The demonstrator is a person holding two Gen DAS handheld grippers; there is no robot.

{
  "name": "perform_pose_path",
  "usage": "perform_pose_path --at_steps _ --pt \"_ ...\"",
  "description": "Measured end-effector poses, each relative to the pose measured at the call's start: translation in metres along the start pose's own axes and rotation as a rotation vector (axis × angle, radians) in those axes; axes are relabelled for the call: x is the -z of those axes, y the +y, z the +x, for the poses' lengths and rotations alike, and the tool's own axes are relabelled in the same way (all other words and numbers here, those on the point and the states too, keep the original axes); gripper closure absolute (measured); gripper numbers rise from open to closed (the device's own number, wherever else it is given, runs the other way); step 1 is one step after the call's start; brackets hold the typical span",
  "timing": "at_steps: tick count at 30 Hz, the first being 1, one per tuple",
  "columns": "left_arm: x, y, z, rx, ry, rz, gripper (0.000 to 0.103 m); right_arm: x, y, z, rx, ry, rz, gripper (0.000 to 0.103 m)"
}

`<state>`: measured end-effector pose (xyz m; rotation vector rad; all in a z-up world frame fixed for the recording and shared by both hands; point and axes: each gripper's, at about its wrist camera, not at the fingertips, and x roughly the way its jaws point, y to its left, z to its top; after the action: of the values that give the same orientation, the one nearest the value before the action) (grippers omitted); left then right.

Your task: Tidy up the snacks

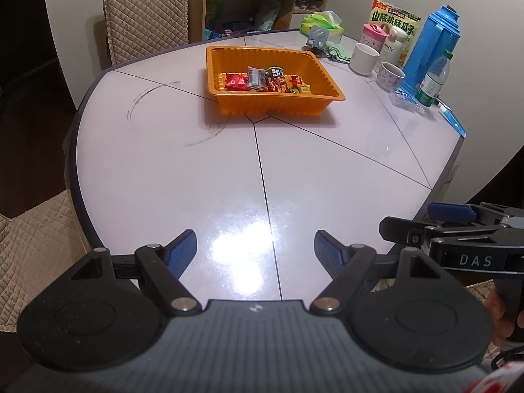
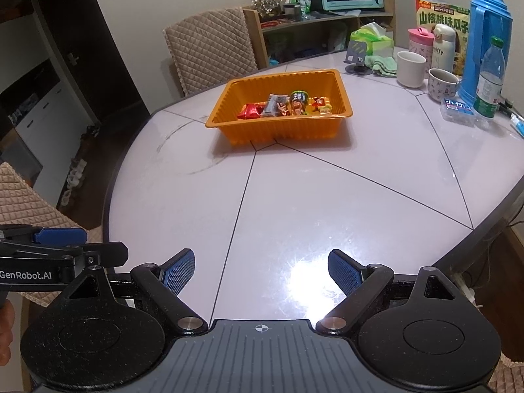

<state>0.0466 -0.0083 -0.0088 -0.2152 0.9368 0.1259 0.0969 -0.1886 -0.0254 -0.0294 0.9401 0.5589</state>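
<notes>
An orange plastic tray (image 1: 229, 98) (image 2: 245, 131) stands near the middle of the round white table (image 1: 163, 180) (image 2: 327, 196). Several snack packets (image 1: 267, 80) (image 2: 285, 105) lie inside it along its near wall, among them a red packet (image 1: 235, 82) (image 2: 250, 111). My left gripper (image 1: 255, 245) is open and empty above the table's near edge, far from the tray. My right gripper (image 2: 260, 267) is open and empty, also at the near edge. Each gripper shows at the side of the other's view.
At the back right stand a blue thermos (image 1: 432, 42) (image 2: 488, 39), a water bottle (image 2: 489, 78), cups (image 1: 363, 57) (image 2: 411, 67), a tissue pack (image 1: 322, 23), a snack bag (image 2: 442, 19) and a phone stand (image 2: 357, 55). Quilted chairs (image 1: 147, 9) (image 2: 209, 49) flank the table.
</notes>
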Motion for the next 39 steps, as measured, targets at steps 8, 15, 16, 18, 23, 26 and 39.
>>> perform_pose_path --at_steps 8,15,16,18,23,26,39 --pt "-0.0002 -0.0007 -0.0004 0.000 0.000 0.000 0.026 -0.0001 -0.0008 -0.0010 0.000 -0.002 0.001 0.015" --pt "0.0001 -0.0005 -0.0002 0.000 0.000 0.000 0.026 -0.0002 -0.0007 -0.0010 0.000 -0.002 0.000 0.015" --pt "0.0001 -0.0005 -0.0002 -0.001 0.000 0.000 0.026 -0.0001 -0.0008 -0.0010 0.000 -0.002 0.000 0.015" --pt "0.0000 -0.0006 -0.0005 -0.001 -0.001 -0.001 0.026 -0.0008 -0.0010 -0.0013 -0.001 -0.002 0.000 0.015" --pt "-0.0017 -0.0001 -0.0007 -0.001 -0.001 -0.004 0.026 -0.0008 -0.0009 -0.0014 -0.001 -0.002 0.000 0.015" --pt "-0.0016 0.0002 -0.0005 -0.001 -0.001 -0.003 0.026 -0.0010 -0.0006 -0.0015 -0.001 -0.002 0.000 0.015" --pt "-0.0027 0.0005 0.0000 0.002 -0.001 -0.003 0.026 -0.0018 -0.0010 -0.0017 0.000 -0.002 0.001 0.015"
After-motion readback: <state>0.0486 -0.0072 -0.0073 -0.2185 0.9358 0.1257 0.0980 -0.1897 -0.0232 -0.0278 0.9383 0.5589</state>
